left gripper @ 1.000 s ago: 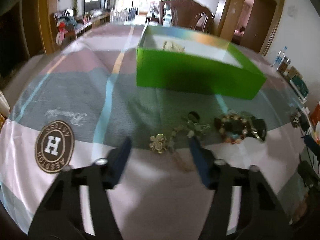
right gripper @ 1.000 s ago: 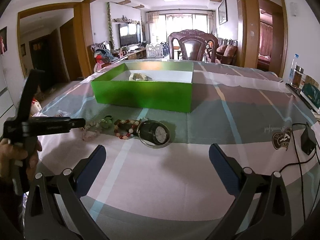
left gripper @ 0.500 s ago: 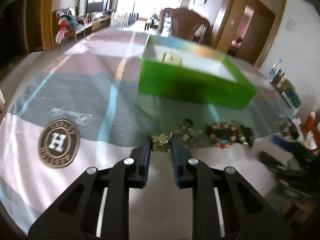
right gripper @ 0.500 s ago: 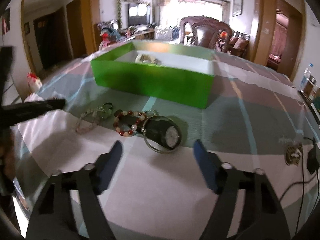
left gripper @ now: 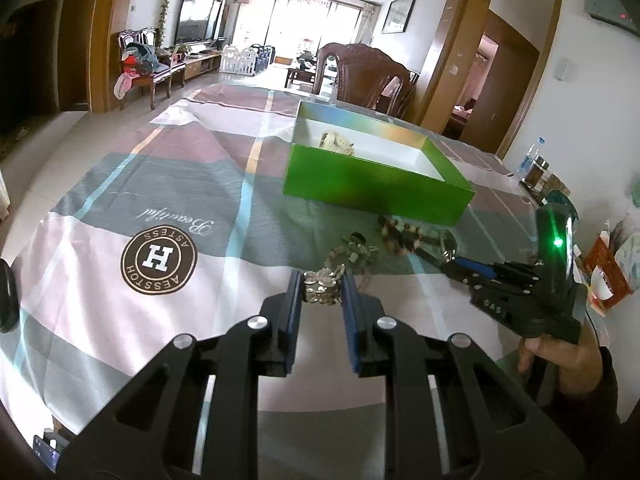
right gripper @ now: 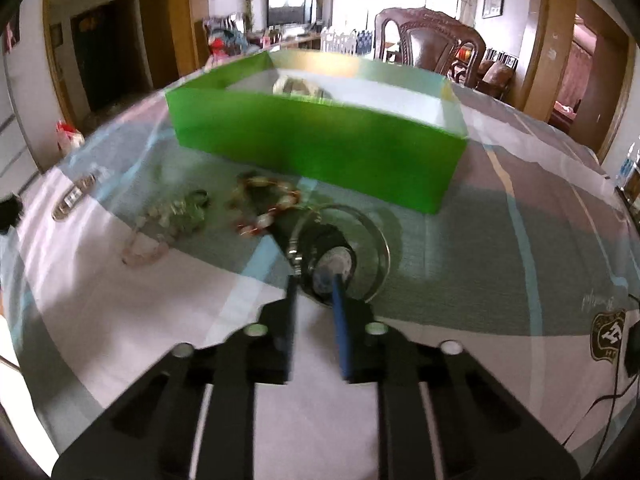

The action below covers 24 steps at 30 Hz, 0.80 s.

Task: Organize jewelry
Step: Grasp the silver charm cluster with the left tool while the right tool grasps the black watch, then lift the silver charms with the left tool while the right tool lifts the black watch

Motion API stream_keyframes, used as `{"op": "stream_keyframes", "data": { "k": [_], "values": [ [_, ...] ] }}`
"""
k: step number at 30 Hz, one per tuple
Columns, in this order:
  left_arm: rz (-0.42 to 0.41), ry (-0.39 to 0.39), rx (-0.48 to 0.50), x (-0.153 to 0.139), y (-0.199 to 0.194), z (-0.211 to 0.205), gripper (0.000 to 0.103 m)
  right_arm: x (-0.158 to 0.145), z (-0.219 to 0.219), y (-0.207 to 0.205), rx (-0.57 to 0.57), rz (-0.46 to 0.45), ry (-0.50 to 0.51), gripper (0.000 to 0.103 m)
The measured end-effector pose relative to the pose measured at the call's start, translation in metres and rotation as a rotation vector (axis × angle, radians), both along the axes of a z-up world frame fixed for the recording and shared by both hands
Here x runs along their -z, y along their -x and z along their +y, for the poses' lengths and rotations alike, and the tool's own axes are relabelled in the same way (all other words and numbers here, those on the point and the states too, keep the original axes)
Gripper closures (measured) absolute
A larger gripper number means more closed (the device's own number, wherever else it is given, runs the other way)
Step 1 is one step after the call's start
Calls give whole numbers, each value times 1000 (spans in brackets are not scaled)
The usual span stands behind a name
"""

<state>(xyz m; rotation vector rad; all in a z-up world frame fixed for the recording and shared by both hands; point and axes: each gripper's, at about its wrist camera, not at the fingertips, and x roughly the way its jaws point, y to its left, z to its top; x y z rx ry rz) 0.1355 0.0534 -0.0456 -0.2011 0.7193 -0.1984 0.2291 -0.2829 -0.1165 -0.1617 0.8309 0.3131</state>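
My left gripper (left gripper: 320, 280) is shut on a small gold flower-shaped piece (left gripper: 322, 288), held just above the tablecloth. Beyond it lie a pale green bead bracelet (left gripper: 354, 250) and a red and white bead bracelet (left gripper: 400, 234). The open green box (left gripper: 376, 188) stands behind them with one pale piece (left gripper: 336, 142) inside. My right gripper (right gripper: 315, 280) has its jaws closing on the near edge of a black watch (right gripper: 328, 252), which lies inside a silver bangle (right gripper: 380, 248). The bracelets (right gripper: 264, 204) lie to its left, before the box (right gripper: 320, 148).
A thin pink chain (right gripper: 144, 252) lies at the left of the jewelry. A black cable and plug (right gripper: 632, 352) sit at the right table edge. Bottles (left gripper: 532, 160) and an orange basket (left gripper: 604, 264) stand to the right. A wooden chair (left gripper: 360, 76) is behind the table.
My left gripper closed on the gold piece and rose with it. My right gripper came forward and down to the watch, and its jaws went from wide open to narrow.
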Motion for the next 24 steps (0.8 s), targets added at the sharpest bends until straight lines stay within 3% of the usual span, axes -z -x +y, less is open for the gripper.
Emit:
{"op": "stream_keyframes", "data": {
  "k": [1,7,14,24],
  "values": [
    [1,0,3,0,0,-1,83,-5,-3,4,2,-11,-15,100],
    [2,4,8,-1,-1,-3,83,-31,-24,19,4,-33,-149,101],
    [-36,7,24,-15,3,-11,83,-79,-44,58,-17,-126,-302,100],
    [-64,0,47,-26,9,-19,83,-100,-46,92,-38,-185,-341,100]
  ]
}}
